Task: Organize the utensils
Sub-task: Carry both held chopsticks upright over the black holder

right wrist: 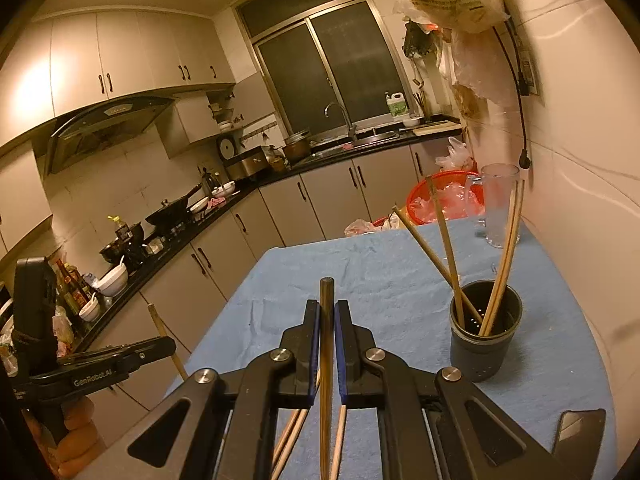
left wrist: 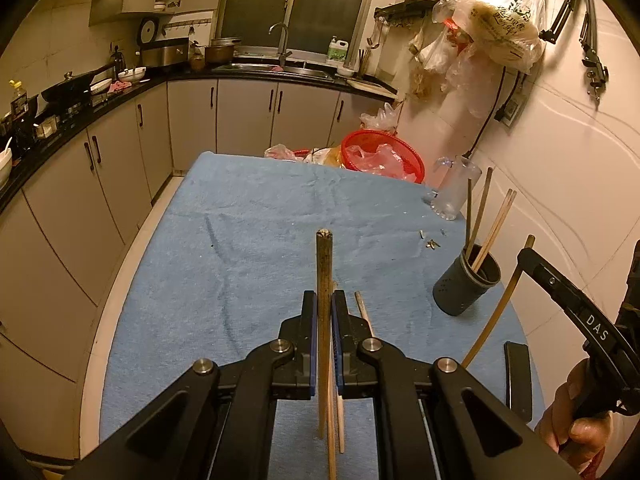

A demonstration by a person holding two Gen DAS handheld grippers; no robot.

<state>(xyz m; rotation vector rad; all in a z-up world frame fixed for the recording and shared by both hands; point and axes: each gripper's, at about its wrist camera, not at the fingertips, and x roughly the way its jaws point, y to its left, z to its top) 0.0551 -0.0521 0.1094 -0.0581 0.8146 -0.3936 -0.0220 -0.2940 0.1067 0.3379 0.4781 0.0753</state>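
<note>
towel (left wrist: 248, 216): blue
holder (right wrist: 486, 340): dark grey
chopsticks (right wrist: 505, 256): tan wood
basket (left wrist: 384, 154): red
gripper pads (left wrist: 335, 340): blue
cabinets (left wrist: 244, 110): beige, dark handles

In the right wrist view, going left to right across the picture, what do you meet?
Left gripper → chopstick clamped in the right gripper → dark utensil holder with chopsticks → phone at the towel's edge.
</note>
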